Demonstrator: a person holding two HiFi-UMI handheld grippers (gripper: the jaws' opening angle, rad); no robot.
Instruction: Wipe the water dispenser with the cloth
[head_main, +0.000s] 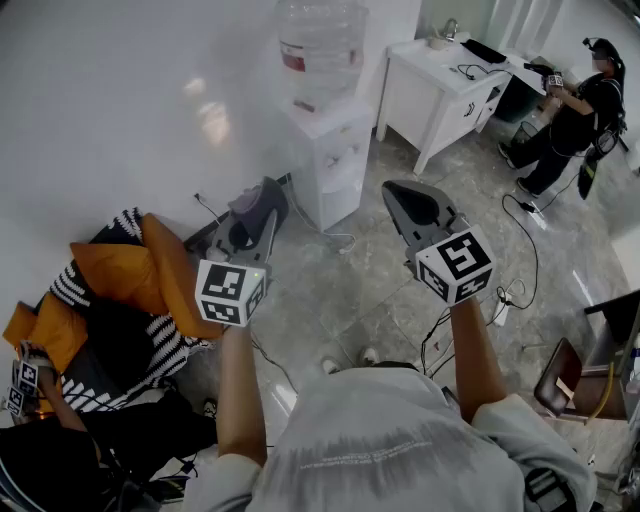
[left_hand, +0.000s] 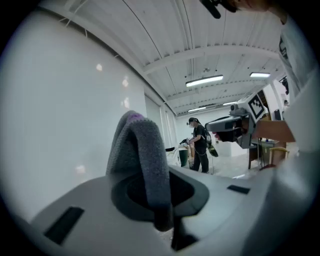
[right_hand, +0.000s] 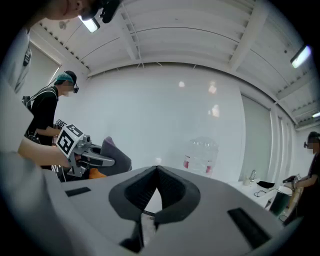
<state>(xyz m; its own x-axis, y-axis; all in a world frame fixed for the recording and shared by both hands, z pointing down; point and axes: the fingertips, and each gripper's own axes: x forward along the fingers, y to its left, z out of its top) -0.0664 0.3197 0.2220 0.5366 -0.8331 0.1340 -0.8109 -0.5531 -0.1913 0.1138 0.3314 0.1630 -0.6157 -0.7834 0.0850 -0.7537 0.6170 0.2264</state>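
Ahead, the water dispenser (head_main: 330, 150) stood upright, rightward of the left gripper (head_main: 262, 212), which clamped the cloth (left_hand: 142, 150); the right gripper (right_hand: 157, 170) was closed, empty.

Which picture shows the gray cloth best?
The left gripper view: the cloth fills the middle, pinched in the left tongs. The head view shows it small; the right gripper view, far off at left.

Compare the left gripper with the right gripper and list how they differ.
The left gripper is shut on a grey cloth that bulges past its jaws; the right gripper is shut on nothing, tips touching. In the head view the left gripper shows beside an orange cushion, the right gripper over the floor. Both point toward the water dispenser without touching it.
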